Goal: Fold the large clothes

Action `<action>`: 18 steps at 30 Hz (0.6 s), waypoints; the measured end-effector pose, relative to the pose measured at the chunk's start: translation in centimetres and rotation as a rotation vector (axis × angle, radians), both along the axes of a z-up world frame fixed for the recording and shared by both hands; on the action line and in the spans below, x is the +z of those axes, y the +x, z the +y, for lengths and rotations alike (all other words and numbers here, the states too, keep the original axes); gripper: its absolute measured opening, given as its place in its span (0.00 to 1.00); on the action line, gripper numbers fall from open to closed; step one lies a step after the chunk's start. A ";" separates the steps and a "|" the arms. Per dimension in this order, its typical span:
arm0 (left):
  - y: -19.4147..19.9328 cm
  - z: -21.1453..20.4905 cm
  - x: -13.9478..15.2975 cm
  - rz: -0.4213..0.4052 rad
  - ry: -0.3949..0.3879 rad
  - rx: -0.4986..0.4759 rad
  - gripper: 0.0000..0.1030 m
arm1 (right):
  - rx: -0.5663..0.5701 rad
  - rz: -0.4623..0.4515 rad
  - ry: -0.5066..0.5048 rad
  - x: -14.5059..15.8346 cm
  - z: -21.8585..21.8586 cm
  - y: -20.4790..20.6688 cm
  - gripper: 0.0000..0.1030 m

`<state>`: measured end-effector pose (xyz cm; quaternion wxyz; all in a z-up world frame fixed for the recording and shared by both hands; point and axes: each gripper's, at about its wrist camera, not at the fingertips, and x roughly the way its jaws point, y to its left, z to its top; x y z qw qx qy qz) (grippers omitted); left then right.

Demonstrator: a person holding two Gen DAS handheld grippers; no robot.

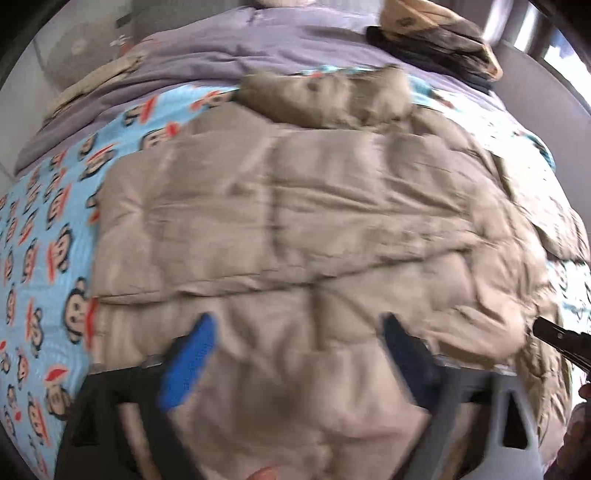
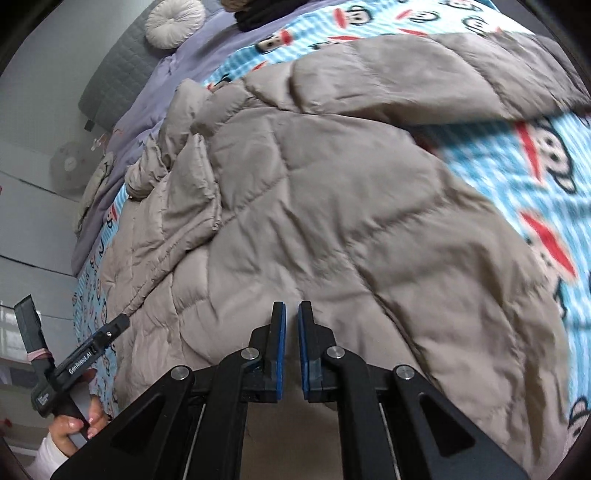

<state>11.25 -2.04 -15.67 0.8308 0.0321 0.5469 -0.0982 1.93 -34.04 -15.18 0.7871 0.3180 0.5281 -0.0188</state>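
Note:
A large beige quilted puffer jacket (image 1: pixel 295 206) lies spread on a bed, its hood (image 1: pixel 325 96) at the far end. My left gripper (image 1: pixel 299 328) is open, its blue-padded fingers wide apart just above the jacket's near hem. In the right wrist view the jacket (image 2: pixel 332 206) fills the frame, one sleeve (image 2: pixel 424 70) stretched out at the upper right. My right gripper (image 2: pixel 291 314) has its pads nearly together with a thin gap over the jacket's hem; no cloth shows between them. The left gripper (image 2: pixel 110 328) also shows there at the jacket's left edge.
The jacket rests on a light blue blanket with monkey faces (image 1: pixel 48 236), over a lavender cover (image 1: pixel 258 40). Dark and tan clothes (image 1: pixel 436 40) lie at the bed's far right. A round white cushion (image 2: pixel 173 22) and grey headboard (image 2: pixel 118 66) stand at the far end.

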 end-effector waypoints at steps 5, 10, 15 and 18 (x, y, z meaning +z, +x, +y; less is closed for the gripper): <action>-1.0 -4.5 -0.2 0.007 0.032 -0.068 1.00 | -0.049 -0.004 0.021 0.0 -3.0 -1.8 0.35; -1.2 -8.0 -0.2 -0.007 0.082 -0.066 1.00 | -0.114 -0.003 0.009 0.5 -7.3 -3.1 0.49; 0.1 -10.4 -1.7 0.066 0.132 -0.053 1.00 | -0.263 -0.032 0.066 0.4 -14.0 -4.4 0.85; 0.2 -11.5 -1.6 0.071 0.127 -0.061 1.00 | -0.366 -0.055 0.122 -0.1 -18.3 -5.1 0.85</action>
